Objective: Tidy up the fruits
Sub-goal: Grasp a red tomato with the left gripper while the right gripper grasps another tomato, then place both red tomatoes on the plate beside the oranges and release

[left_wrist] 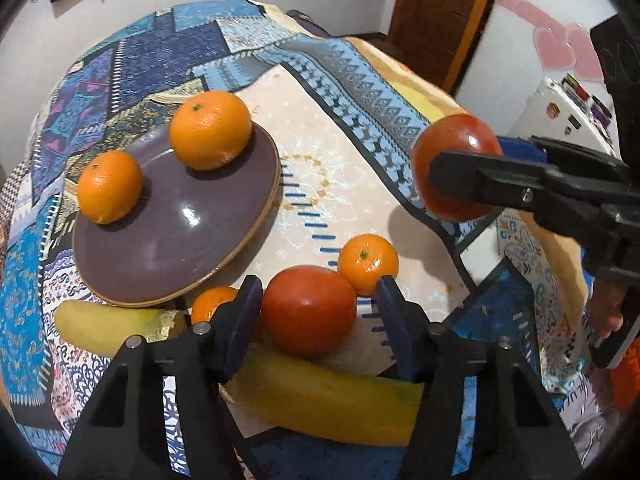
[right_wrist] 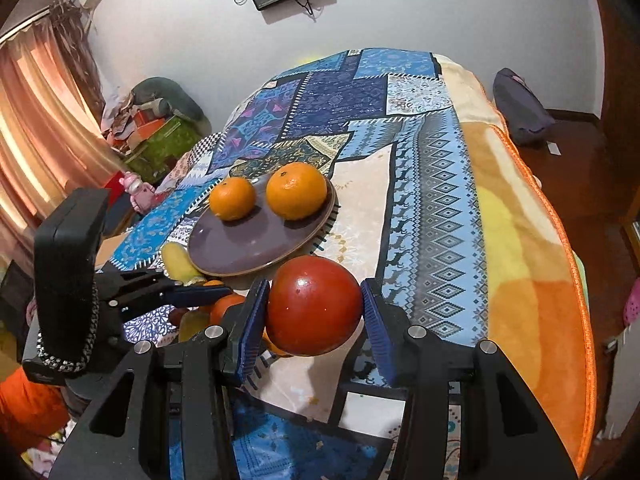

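Note:
A purple plate (left_wrist: 168, 240) (right_wrist: 240, 244) holds two oranges (left_wrist: 210, 130) (left_wrist: 109, 186) (right_wrist: 296, 190) (right_wrist: 232, 198). My right gripper (right_wrist: 314, 312) (left_wrist: 440, 176) is shut on a red tomato (right_wrist: 314, 306) (left_wrist: 456, 148) and holds it in the air right of the plate. My left gripper (left_wrist: 316, 308) (right_wrist: 224, 292) is open around a second tomato (left_wrist: 308, 310) on the cloth; whether the pads touch it I cannot tell. A small orange (left_wrist: 368, 262) lies behind that tomato, another orange (left_wrist: 210, 304) lies to its left. Two bananas (left_wrist: 332, 400) (left_wrist: 108, 326) lie near the front.
The fruit lies on a patchwork blue cloth (left_wrist: 160, 56) over an orange blanket (right_wrist: 520, 240). A wooden door (left_wrist: 436, 12) and a white appliance (left_wrist: 560, 116) stand beyond it. Curtains (right_wrist: 36, 120) and a cluttered corner are at left.

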### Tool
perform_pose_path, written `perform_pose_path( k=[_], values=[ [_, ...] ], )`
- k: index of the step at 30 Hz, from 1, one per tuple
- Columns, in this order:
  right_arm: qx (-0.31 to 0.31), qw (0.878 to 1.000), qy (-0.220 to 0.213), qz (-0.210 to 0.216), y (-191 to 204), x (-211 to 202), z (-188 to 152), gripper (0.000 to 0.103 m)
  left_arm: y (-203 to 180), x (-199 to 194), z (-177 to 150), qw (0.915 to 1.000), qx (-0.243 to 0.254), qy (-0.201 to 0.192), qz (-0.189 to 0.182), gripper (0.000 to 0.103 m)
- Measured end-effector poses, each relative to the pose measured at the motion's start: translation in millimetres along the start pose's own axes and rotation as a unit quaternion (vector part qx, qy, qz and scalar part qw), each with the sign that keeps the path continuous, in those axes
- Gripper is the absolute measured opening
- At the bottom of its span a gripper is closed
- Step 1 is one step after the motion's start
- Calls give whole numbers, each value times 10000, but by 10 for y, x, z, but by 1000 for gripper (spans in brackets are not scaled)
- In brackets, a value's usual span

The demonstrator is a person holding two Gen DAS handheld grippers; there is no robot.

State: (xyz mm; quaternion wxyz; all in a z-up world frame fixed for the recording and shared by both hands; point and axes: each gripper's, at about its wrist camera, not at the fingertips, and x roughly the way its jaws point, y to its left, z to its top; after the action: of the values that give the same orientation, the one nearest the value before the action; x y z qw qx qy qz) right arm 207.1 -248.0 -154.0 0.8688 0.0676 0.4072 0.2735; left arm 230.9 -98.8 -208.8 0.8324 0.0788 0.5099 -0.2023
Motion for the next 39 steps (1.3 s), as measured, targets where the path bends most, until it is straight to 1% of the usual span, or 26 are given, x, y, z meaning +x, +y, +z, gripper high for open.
perform_pose_path(
  k=[1, 2, 6, 8, 11, 19, 22, 24, 31, 39],
  values=[
    [11, 10000, 2, 19, -5, 2, 0, 44, 15, 7, -1, 10000, 11, 28, -3, 51],
    [14, 10000, 1, 24, -3, 3, 1, 44, 38, 13, -2, 10000, 13, 47, 35, 48],
    [2, 10000, -11, 28, 17, 16, 9, 44, 58, -1, -19, 9999, -101, -12, -12, 48],
    [5, 10000, -27, 31, 35, 18, 18, 44, 63, -16, -24, 9998, -203, -71, 9, 48],
    [-10, 10000, -60, 56, 68, 13, 53, 44, 112, -75, -27, 9989, -434, -187, -66, 47],
    [-143, 9997, -190, 90, 205, 86, 214, 44, 393, -496, 44, 9923, -941, -803, -44, 47],
    [-217, 9995, -196, 108, 271, 181, 281, 44, 569, -636, 65, 9886, -1129, -995, 63, 47],
    [-265, 9994, -164, 131, 317, 262, 322, 44, 686, -676, 84, 9868, -1218, -1055, 165, 47],
    [-477, 9987, 58, 158, 509, 642, 430, 44, 1101, -649, 91, 9809, -1564, -1059, 465, 47],
    [-720, 9968, 346, 41, 646, 972, 503, 44, 1417, -395, 27, 9786, -1778, -824, 627, 47]
  ],
)
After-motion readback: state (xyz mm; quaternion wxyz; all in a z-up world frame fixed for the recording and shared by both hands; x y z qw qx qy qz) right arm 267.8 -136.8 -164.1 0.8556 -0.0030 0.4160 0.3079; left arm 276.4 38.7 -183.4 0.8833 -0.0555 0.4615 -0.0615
